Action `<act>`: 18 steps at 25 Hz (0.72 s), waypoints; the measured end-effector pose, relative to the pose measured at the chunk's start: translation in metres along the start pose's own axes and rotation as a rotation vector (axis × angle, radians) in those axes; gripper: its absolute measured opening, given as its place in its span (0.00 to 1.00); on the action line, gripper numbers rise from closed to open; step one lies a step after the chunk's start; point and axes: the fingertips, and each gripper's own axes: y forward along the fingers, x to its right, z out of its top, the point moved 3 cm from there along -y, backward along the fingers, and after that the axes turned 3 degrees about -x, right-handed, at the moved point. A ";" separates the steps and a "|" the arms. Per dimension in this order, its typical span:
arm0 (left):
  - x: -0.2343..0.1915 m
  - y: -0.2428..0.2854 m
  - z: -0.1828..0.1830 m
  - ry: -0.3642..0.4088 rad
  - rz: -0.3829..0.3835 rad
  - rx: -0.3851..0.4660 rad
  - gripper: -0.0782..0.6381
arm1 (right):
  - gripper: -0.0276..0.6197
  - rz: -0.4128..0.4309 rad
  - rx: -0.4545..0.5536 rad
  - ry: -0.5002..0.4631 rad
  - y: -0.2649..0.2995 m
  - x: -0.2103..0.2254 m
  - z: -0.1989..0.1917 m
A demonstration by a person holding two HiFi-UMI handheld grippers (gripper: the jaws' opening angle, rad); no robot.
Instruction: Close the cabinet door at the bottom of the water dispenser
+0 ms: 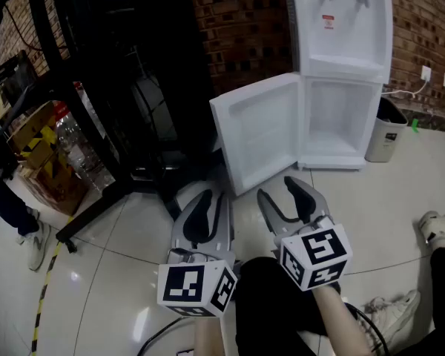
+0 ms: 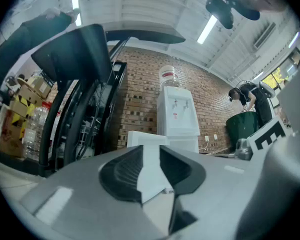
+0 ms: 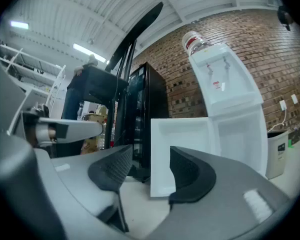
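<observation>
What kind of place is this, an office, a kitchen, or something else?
Probably a workshop or warehouse-like hall: bare brick wall, ribbed white ceiling with strip lights, and cardboard boxes stacked beside a black rack.

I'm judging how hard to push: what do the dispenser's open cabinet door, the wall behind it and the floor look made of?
Cabinet door: probably moulded white plastic, smooth matt, with a recessed inner panel. Wall: bare red-brown brick, mortar lines visible. Floor: pale glossy tiles, likely ceramic; seams and light reflections show.

White cabinet door stands swung wide open.
</observation>
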 end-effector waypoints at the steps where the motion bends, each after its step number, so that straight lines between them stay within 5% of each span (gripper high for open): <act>1: -0.012 0.012 -0.007 -0.011 -0.005 -0.011 0.32 | 0.39 -0.013 -0.020 -0.019 0.021 0.000 -0.005; 7: -0.076 0.049 -0.038 0.021 0.064 -0.081 0.24 | 0.42 -0.070 -0.104 -0.108 0.128 -0.007 -0.031; 13: -0.081 0.031 -0.060 -0.149 0.063 -0.058 0.13 | 0.45 -0.156 -0.103 -0.136 0.190 0.006 -0.043; 18: -0.077 0.035 -0.079 -0.145 0.072 -0.093 0.13 | 0.45 -0.199 -0.084 -0.150 0.213 0.011 -0.048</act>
